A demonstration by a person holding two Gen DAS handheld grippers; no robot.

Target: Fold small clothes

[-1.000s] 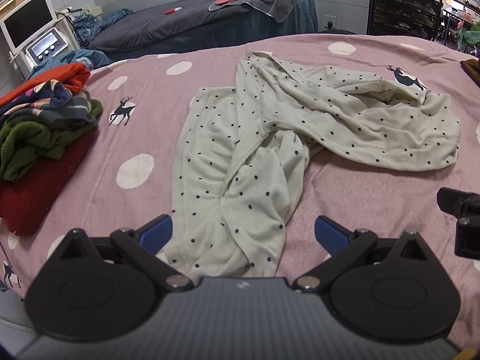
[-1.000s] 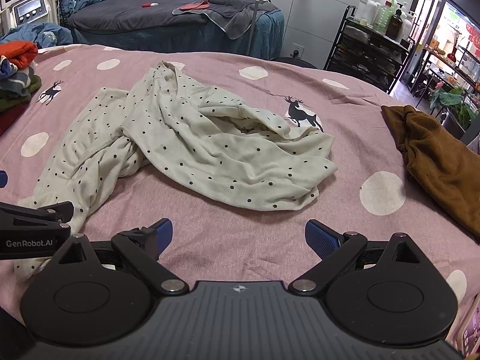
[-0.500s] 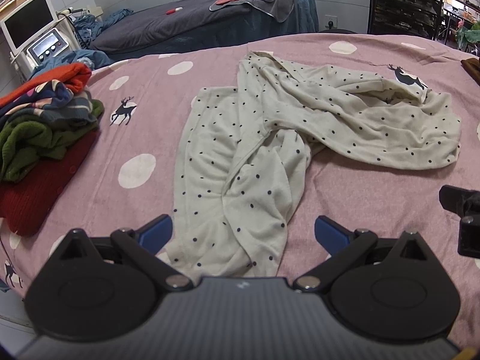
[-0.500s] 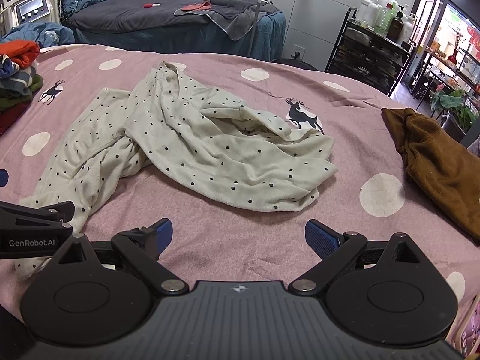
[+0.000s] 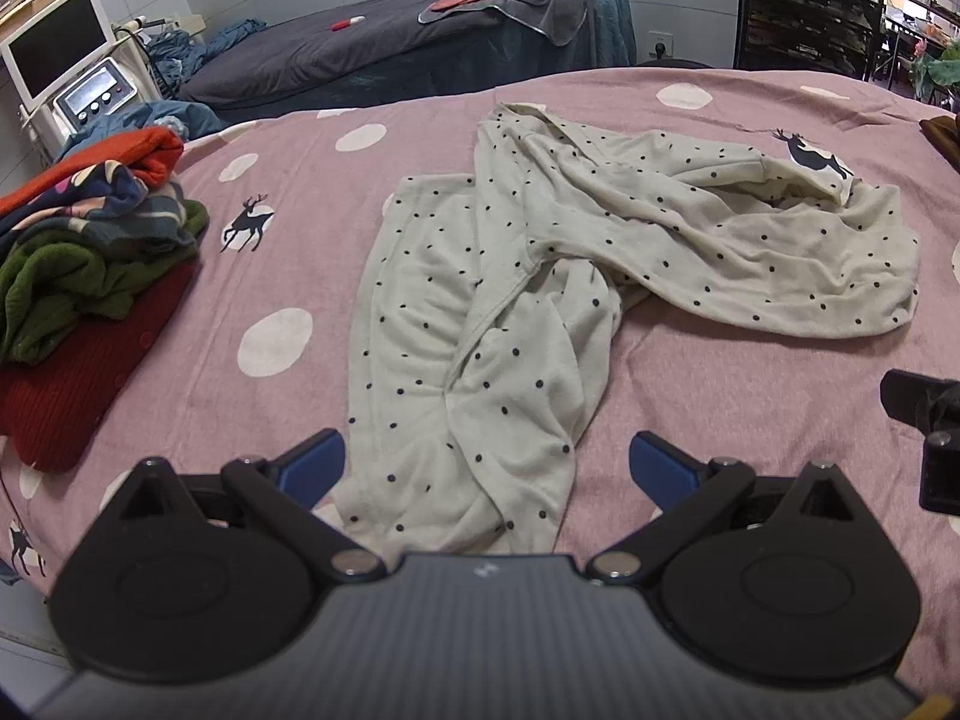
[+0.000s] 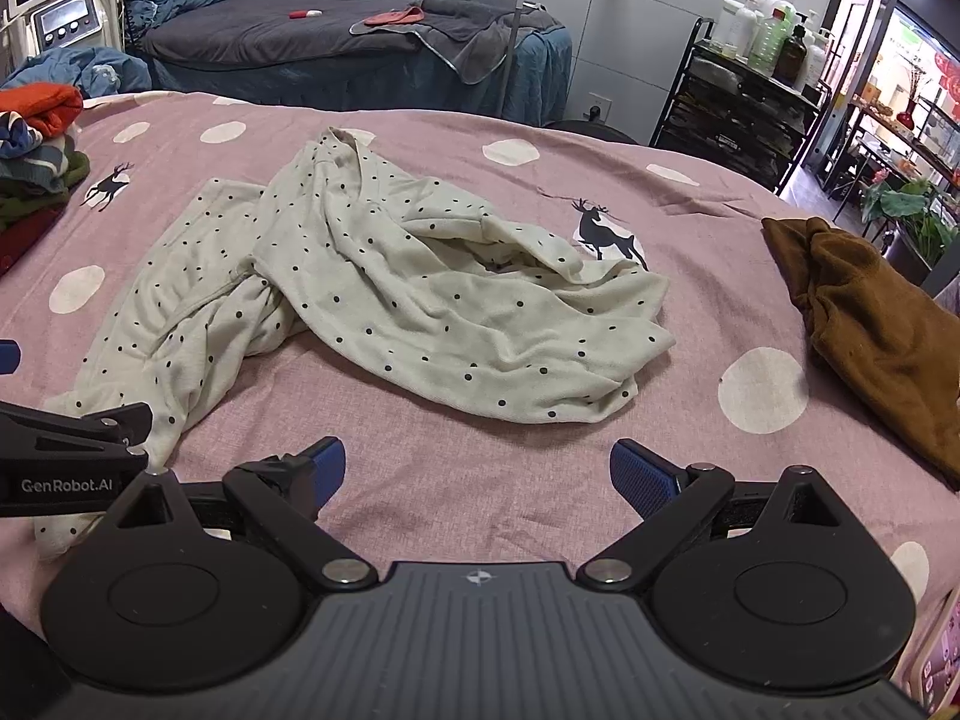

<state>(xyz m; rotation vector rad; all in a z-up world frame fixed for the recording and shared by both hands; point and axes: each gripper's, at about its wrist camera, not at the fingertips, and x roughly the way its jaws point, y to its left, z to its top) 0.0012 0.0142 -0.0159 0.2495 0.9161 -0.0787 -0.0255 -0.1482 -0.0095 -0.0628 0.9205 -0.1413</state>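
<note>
A cream garment with black dots [image 5: 510, 324] lies crumpled and unfolded on the pink bedspread [image 5: 288, 264]; it also shows in the right wrist view [image 6: 420, 294]. My left gripper [image 5: 487, 465] is open and empty, its blue fingertips to either side of the garment's near end. My right gripper [image 6: 477, 474] is open and empty over bare bedspread [image 6: 468, 480], just short of the garment's near edge. The left gripper's body [image 6: 66, 456] shows at the left edge of the right wrist view.
A stack of folded clothes in red, navy and green [image 5: 84, 258] sits at the left. A brown garment [image 6: 870, 324] lies at the right. Behind the bed stand a dark massage table [image 5: 390, 54], a white machine with a screen [image 5: 66, 72] and a black shelf rack [image 6: 750, 108].
Both grippers have crept slightly forward and stay open. The garment has not moved.
</note>
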